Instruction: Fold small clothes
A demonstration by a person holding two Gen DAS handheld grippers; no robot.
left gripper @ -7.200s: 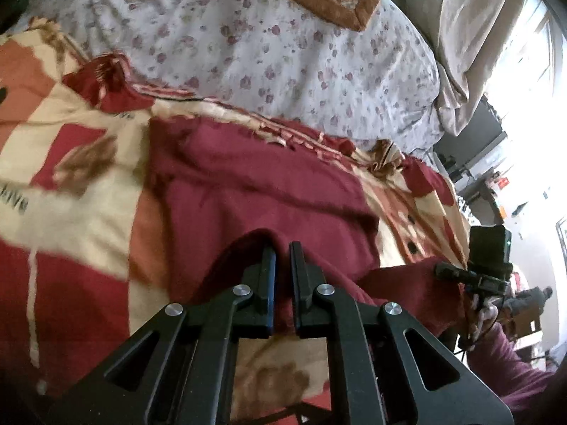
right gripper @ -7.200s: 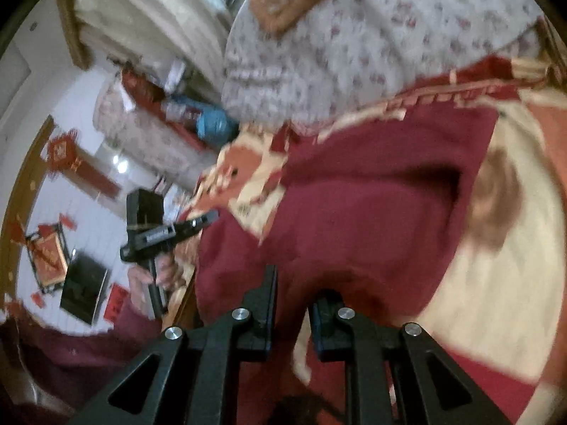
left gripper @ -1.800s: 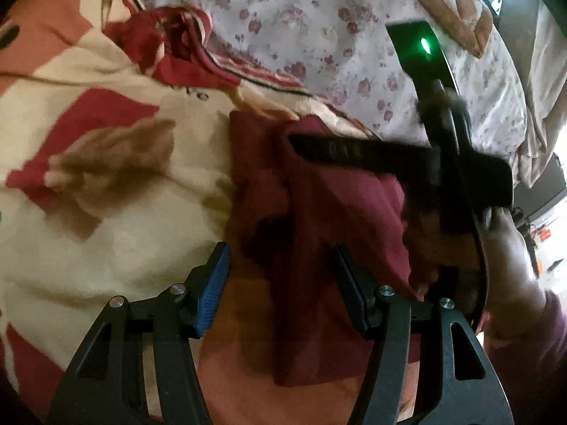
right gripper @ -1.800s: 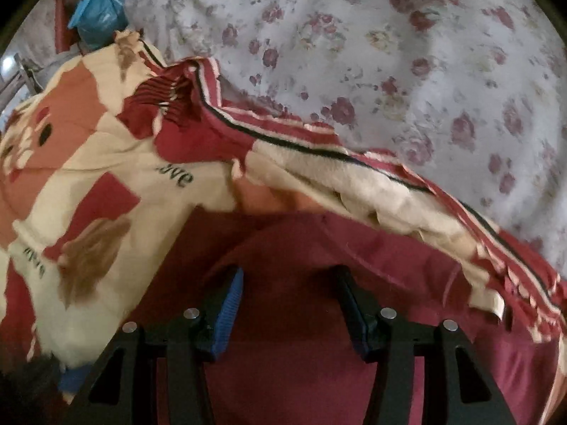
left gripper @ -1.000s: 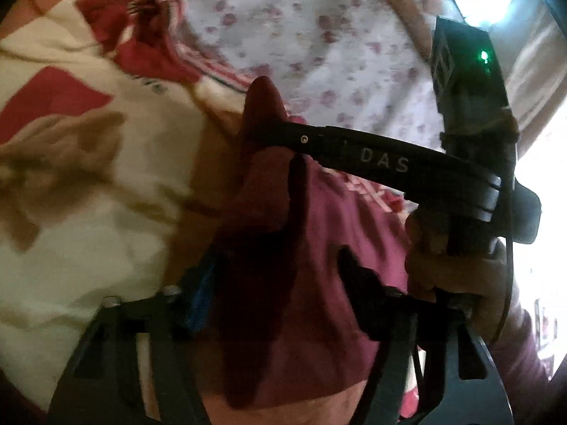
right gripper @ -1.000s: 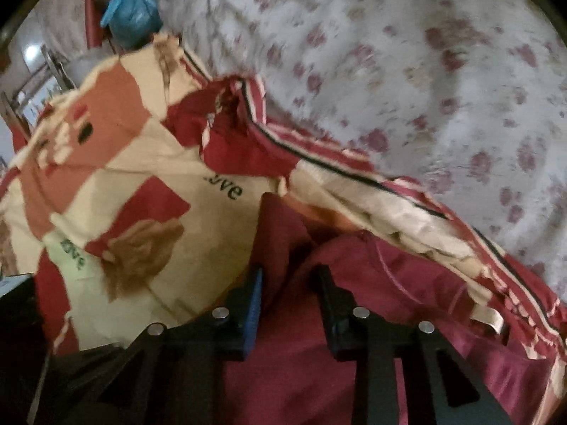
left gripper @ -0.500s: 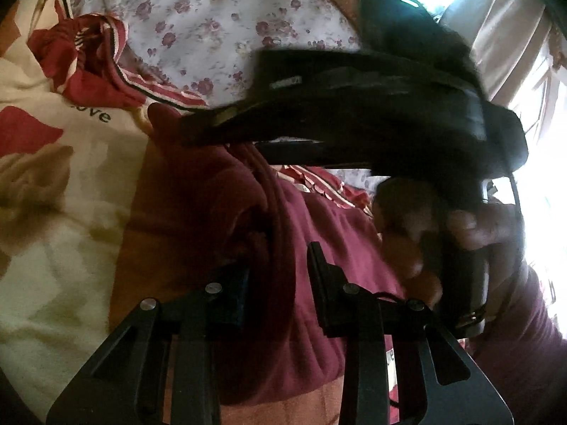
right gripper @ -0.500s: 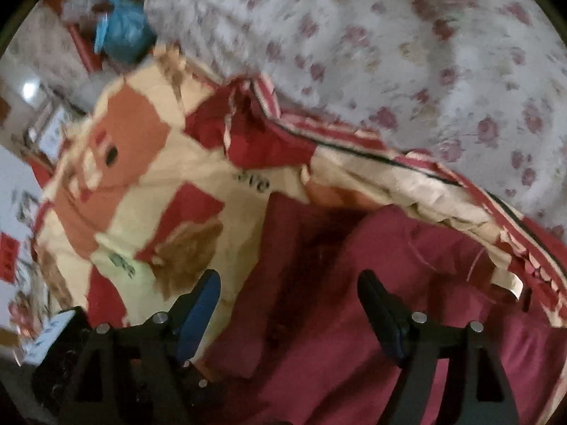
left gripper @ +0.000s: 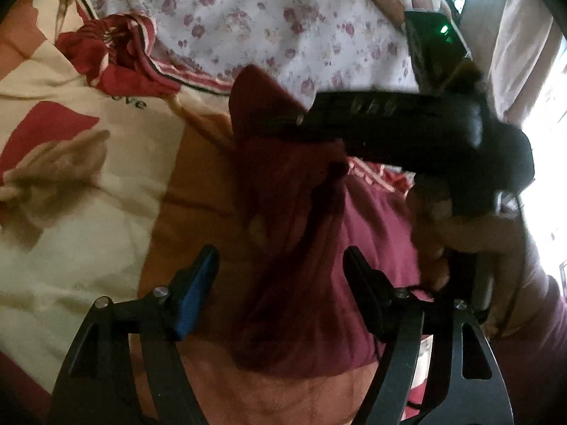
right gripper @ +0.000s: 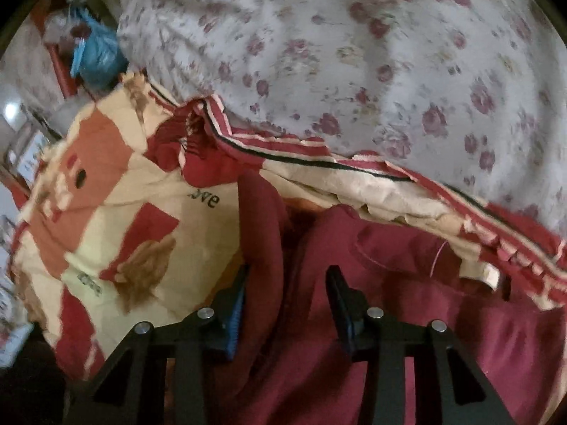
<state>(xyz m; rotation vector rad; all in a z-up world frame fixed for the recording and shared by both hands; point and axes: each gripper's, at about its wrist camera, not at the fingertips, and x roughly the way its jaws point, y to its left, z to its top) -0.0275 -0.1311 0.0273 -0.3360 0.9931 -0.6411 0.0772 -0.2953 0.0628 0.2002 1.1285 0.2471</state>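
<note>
A dark red small garment lies bunched on a cream and red patterned blanket. My left gripper is open, its fingers either side of a raised fold of the garment. In the left wrist view the right gripper's black body reaches across above the garment's far corner, held by a hand. In the right wrist view the garment fills the lower right, and my right gripper is open with a ridge of the cloth between its fingers.
A white quilt with a red flower print lies beyond the blanket. The blanket's striped red hem is folded over along it. A blue bag sits off the bed's far left. A bright window is at right.
My left gripper has opened, letting go of the red fold it was nearly shut on. My right gripper's jaws have narrowed somewhat around the cloth ridge. The garment's far corner stays lifted.
</note>
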